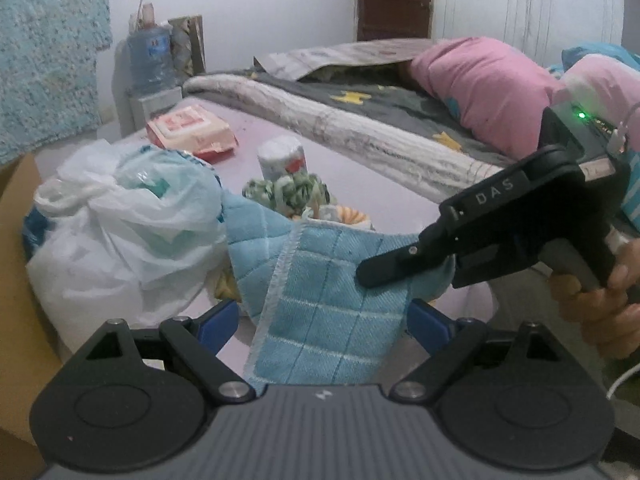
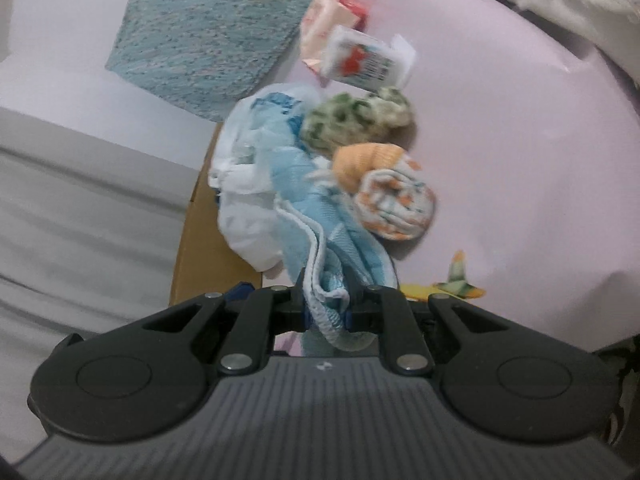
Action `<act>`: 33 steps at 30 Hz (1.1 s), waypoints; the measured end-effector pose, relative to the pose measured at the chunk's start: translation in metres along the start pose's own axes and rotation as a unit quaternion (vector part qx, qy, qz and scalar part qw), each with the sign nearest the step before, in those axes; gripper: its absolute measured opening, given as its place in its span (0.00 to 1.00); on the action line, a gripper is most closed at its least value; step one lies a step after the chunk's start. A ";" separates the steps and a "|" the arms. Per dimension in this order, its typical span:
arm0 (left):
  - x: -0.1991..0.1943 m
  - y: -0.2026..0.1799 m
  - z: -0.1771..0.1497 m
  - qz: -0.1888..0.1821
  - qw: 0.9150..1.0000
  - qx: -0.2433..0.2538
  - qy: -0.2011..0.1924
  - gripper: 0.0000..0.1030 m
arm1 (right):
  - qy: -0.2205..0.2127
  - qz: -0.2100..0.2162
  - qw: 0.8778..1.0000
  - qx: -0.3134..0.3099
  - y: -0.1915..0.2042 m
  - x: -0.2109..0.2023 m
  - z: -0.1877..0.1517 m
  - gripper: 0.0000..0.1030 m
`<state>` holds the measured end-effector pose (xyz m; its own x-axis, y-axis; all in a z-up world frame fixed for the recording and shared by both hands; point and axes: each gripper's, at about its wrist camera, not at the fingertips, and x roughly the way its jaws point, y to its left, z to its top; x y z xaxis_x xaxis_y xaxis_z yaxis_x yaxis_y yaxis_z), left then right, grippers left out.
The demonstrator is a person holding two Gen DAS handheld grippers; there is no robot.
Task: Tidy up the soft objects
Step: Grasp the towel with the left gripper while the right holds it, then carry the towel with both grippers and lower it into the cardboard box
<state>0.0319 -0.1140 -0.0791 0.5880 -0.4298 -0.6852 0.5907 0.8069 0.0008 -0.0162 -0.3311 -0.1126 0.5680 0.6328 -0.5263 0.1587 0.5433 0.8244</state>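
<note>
A light-blue checked towel [image 1: 316, 312] hangs over the lilac bed sheet [image 1: 380, 196]. My right gripper [image 1: 366, 278] comes in from the right, held by a hand [image 1: 600, 300], and is shut on the towel's upper edge. In the right wrist view the bunched towel [image 2: 316, 236] runs into my right gripper [image 2: 326, 314], whose jaws are closed on it. My left gripper [image 1: 324, 318] is open wide, its blue pads [image 1: 220, 320] standing either side of the hanging towel without pressing on it.
A white plastic bag [image 1: 120, 232] sits left of the towel, by a cardboard box [image 2: 196, 248]. Behind lie a green-white cloth bundle [image 2: 356, 120], an orange-white rolled cloth [image 2: 392, 204], a tissue pack [image 2: 364, 60] and a wipes pack [image 1: 192, 128]. A folded blanket [image 1: 360, 128] and pink pillow [image 1: 480, 88] lie beyond.
</note>
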 end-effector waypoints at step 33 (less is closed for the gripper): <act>-0.025 0.021 0.014 -0.101 0.992 -0.078 -0.006 0.38 | -0.028 0.116 0.991 0.056 0.013 -0.003 -0.001 0.16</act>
<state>0.0376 -0.0917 -0.0519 0.4734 -0.5932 -0.6512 0.6046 0.7564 -0.2496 -0.0169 -0.3254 -0.1010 0.6433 0.6998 -0.3105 0.1059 0.3203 0.9414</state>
